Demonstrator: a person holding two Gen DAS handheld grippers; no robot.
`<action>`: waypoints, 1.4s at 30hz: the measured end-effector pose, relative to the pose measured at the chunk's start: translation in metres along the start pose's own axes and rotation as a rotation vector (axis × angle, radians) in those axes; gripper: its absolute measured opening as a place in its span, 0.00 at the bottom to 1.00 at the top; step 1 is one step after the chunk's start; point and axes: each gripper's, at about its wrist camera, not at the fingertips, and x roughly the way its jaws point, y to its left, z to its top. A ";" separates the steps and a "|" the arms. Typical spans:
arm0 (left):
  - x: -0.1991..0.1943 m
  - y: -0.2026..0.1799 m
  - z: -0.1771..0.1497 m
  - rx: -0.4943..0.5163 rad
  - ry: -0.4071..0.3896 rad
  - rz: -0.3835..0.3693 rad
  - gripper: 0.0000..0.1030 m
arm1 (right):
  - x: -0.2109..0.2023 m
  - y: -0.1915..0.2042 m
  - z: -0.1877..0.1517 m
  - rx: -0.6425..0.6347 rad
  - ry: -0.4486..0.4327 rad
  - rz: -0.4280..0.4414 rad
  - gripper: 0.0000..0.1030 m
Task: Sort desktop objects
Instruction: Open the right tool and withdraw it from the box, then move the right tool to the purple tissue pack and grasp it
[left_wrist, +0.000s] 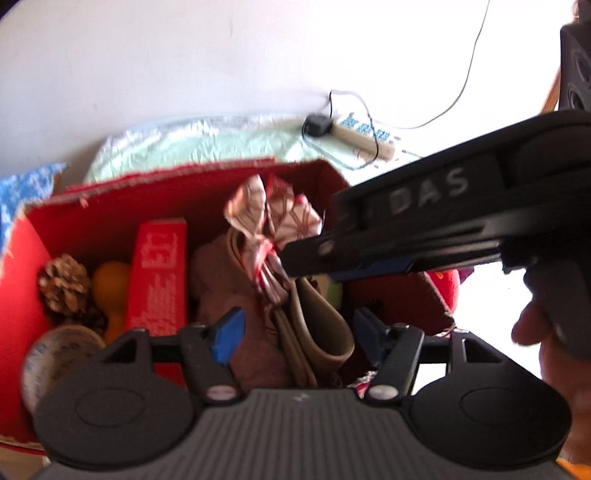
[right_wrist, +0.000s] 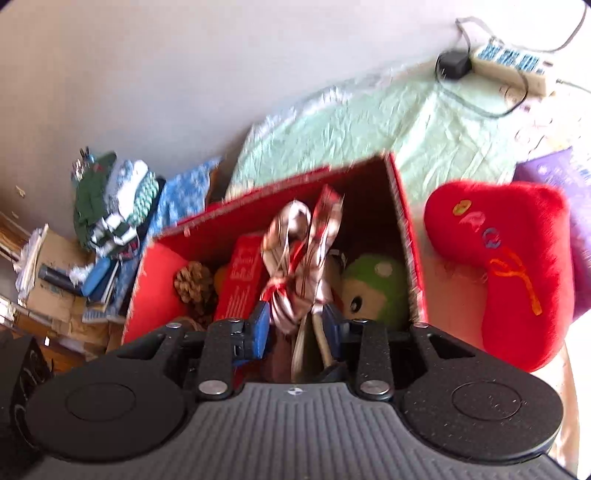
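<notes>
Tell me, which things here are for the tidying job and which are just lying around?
For the job: red box, wrapped bundle, pine cone, green plush toy, red carton.
Lying around: power strip, red cushion, pile of clothes.

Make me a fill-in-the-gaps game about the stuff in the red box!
1. The pine cone lies inside the ____ box.
2. The plush toy in the box has a ____ cap.
3. The heart-shaped cushion lies ____ the box.
4. The power strip lies on the pale ____ cloth.

Missing words: red; green; outside; green
</notes>
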 end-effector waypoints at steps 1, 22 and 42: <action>-0.002 0.000 -0.001 0.002 -0.006 -0.010 0.66 | -0.004 -0.002 0.001 0.003 -0.017 -0.001 0.34; 0.041 -0.016 0.019 -0.053 0.014 -0.059 0.78 | -0.054 -0.069 -0.002 0.155 -0.116 0.049 0.35; -0.008 -0.073 0.026 -0.090 -0.093 0.172 0.82 | -0.106 -0.195 0.022 0.141 -0.131 -0.004 0.37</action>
